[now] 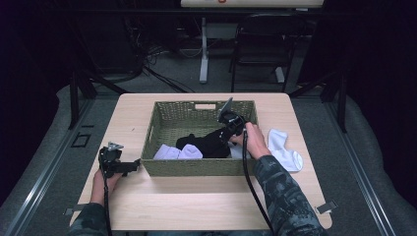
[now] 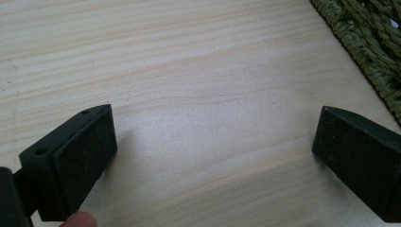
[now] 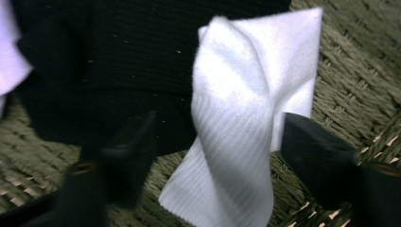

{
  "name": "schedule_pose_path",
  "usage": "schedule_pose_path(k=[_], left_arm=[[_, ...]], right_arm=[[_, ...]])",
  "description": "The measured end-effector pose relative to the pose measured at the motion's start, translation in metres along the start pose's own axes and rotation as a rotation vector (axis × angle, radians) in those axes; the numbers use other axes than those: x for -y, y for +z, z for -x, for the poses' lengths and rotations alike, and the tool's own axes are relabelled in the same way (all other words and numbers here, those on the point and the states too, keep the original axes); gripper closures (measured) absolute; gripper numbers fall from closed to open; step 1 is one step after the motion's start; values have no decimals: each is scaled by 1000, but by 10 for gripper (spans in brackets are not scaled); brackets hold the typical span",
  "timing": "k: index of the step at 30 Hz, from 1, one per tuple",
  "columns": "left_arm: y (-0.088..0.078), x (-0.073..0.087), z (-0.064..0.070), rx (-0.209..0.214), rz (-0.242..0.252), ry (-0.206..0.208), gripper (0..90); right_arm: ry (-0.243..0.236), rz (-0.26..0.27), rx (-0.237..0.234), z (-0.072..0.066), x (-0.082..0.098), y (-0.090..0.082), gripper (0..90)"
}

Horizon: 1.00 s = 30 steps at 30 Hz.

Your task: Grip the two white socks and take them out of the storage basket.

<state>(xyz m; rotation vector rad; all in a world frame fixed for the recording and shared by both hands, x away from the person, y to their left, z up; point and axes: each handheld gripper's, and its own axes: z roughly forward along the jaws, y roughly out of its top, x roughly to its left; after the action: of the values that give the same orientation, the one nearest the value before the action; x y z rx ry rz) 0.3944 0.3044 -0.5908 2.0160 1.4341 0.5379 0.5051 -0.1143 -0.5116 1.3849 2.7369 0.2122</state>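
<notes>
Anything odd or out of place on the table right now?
One white sock lies on the table right of the basket, while the other socks sit inside it. Nothing looks spilled or damaged. The right claw is open around a folded white sock in the basket; the left claw is open over bare wood.

Both sleeves (image 1: pixel 287 196) are dark camo print. Each gripper, left gripper (image 2: pixel 213 156) and right gripper (image 3: pixel 217 156), is black with blocky matte jaws; screw holes show on one left jaw. A black cable (image 1: pixel 248 177) trails from the right one.
</notes>
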Motion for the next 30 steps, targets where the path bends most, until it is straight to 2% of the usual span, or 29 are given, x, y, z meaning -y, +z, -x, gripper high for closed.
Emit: schedule_pose_path(k=[2, 3, 4, 5, 8, 9, 10, 11, 13, 14, 16, 17, 18, 22, 30], left_arm=[[0, 0, 0, 0, 0, 0, 1], [0, 0, 0, 0, 0, 0, 1], [0, 0, 0, 0, 0, 0, 1], [0, 0, 0, 0, 0, 0, 1], [0, 0, 0, 0, 0, 0, 1], [0, 0, 0, 0, 0, 0, 1], [0, 0, 0, 0, 0, 0, 1], [0, 0, 0, 0, 0, 0, 1], [0, 0, 0, 0, 0, 0, 1], [0, 0, 0, 0, 0, 0, 1], [0, 0, 0, 0, 0, 1, 1], [0, 0, 0, 0, 0, 1, 1], [0, 0, 0, 0, 0, 0, 1], [0, 0, 0, 0, 0, 0, 1], [0, 0, 0, 0, 0, 0, 1]], right_arm=[[-2, -31, 3, 1, -1, 3, 383], [17, -23, 6, 1, -1, 5, 437], [14, -40, 14, 2, -1, 6, 493], [27, -41, 15, 2, 0, 8, 578], [23, -76, 26, 2, 0, 7, 755], [31, -71, 30, 2, 1, 6, 773], [31, -71, 30, 2, 1, 6, 773], [27, -93, 30, 3, 1, 1, 794], [29, -84, 29, 3, 2, -2, 797], [17, -81, 28, 3, 2, -14, 798], [4, -59, 20, 3, 2, -27, 799], [4, -59, 20, 3, 2, -27, 799], [-5, -50, 12, 2, 2, -41, 799], [-30, -45, -9, 1, 1, -66, 798], [-67, -10, -5, -5, -6, -117, 797]])
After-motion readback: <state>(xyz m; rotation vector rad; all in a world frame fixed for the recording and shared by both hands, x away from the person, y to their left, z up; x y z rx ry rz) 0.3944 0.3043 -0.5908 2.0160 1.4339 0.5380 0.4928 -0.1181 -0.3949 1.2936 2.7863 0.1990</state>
